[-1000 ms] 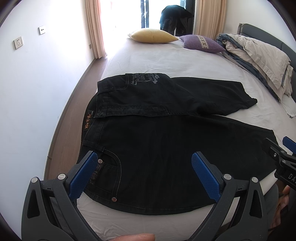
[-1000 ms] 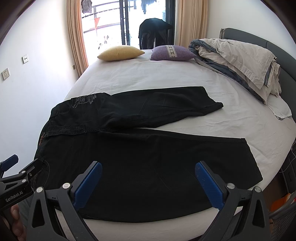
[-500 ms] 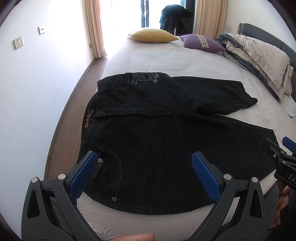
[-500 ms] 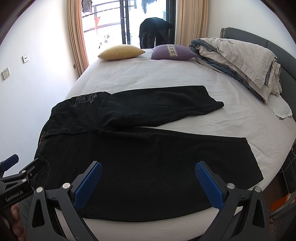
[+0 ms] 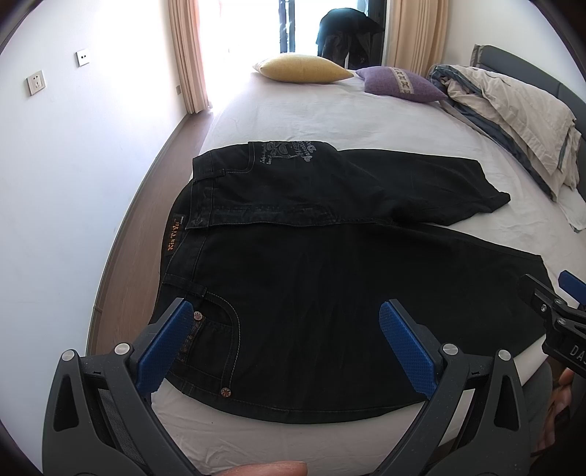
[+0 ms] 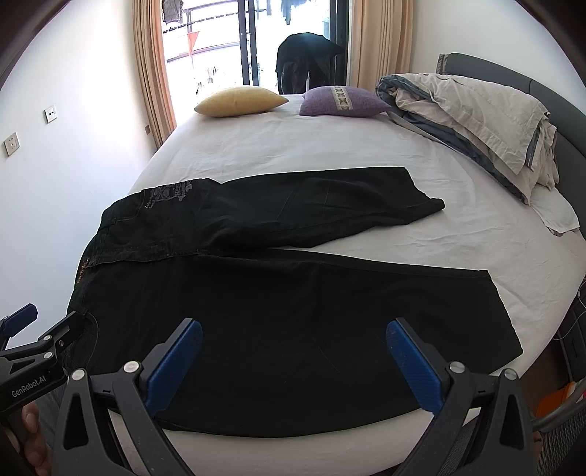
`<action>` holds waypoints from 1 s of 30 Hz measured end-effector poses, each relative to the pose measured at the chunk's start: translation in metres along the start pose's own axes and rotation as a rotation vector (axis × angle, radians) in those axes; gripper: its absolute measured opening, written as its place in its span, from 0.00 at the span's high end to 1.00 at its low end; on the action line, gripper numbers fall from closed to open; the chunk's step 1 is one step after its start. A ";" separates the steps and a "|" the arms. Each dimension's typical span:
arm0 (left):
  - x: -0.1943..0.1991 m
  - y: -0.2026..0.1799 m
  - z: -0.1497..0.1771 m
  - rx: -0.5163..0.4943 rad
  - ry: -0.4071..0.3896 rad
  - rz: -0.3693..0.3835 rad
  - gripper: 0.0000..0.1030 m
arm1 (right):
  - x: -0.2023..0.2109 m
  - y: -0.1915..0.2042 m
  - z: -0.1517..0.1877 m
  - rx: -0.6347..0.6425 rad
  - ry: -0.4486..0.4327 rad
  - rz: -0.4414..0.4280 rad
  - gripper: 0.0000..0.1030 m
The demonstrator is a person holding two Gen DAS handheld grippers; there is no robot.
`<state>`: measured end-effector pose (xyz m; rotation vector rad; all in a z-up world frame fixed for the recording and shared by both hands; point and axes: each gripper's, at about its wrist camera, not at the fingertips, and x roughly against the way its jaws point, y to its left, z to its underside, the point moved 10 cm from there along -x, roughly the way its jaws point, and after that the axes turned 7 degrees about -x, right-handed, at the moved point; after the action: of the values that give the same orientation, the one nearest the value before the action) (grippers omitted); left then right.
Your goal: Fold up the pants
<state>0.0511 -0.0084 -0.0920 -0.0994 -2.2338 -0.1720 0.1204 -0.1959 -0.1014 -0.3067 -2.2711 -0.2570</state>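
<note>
We find no change over the last second: the left gripper (image 5: 285,340) and right gripper (image 6: 293,351) still hover at the near edge with jaws spread wide and holding nothing, so folding has not begun. The black denim pants (image 6: 293,315) lie flat across the white-sheeted bed (image 6: 293,146), waistband left, far leg angled away.

Blown-out daylight from the window (image 5: 252,33), fisheye-warped dark corners.

Black pants (image 5: 329,278) lie flat on the bed, legs spread apart, unfolded.
</note>
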 end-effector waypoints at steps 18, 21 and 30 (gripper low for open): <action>-0.031 0.023 -0.025 -0.054 -0.029 0.028 0.00 | -0.025 0.007 -0.023 0.125 0.026 -0.121 0.00; -0.059 0.034 -0.058 -0.086 -0.009 0.124 0.00 | -0.035 0.020 -0.049 0.232 0.005 -0.198 0.00; -0.171 0.078 -0.187 -0.280 0.043 0.152 0.00 | -0.110 0.073 -0.127 0.542 0.077 -0.425 0.12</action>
<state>0.3125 0.0370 -0.1049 -0.4122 -2.1379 -0.3985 0.3026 -0.1777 -0.0959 0.4614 -2.2081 0.1349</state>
